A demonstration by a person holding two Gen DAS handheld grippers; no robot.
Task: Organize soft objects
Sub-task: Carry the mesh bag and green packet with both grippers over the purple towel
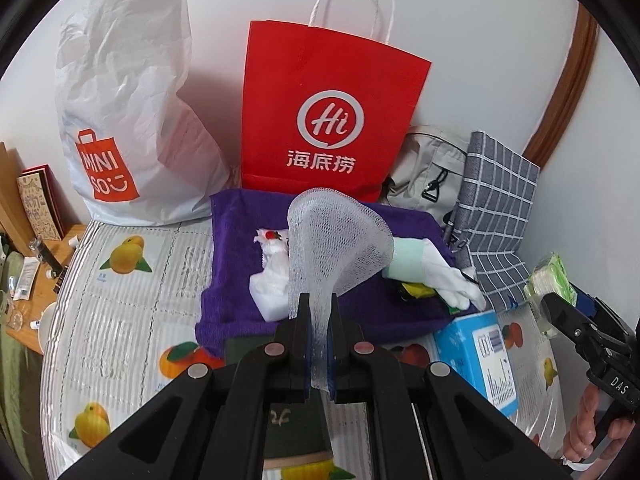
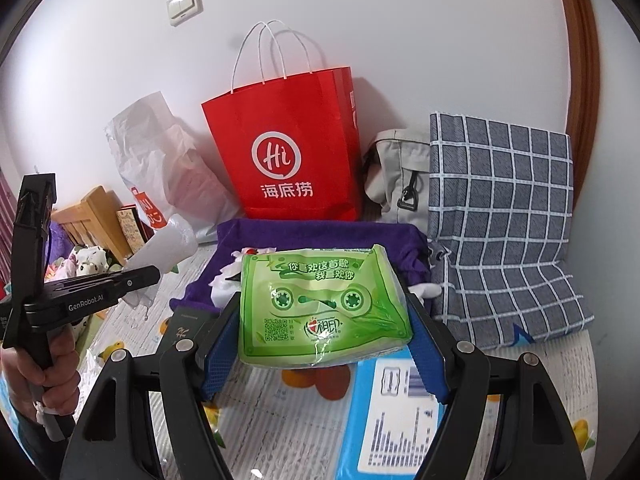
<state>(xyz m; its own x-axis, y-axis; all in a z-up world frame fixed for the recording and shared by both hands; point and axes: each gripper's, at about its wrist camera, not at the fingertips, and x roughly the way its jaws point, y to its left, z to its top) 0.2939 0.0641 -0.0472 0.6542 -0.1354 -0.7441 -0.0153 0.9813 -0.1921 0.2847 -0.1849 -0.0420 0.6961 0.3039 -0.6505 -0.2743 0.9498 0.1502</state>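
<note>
Two risks stand out: the foam mesh sleeve, pinched by only its tail in the left claw, could slide free, and the green tissue pack, squeezed between the right claw's spread jaws, could slip above the counter before reaching the purple towel.

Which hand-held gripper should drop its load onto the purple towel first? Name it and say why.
Left, probably. The left hand-held gripper, shut on the white foam mesh sleeve, hangs directly before the purple towel. The right hand-held gripper holds the green tissue pack farther off to the side.
</note>
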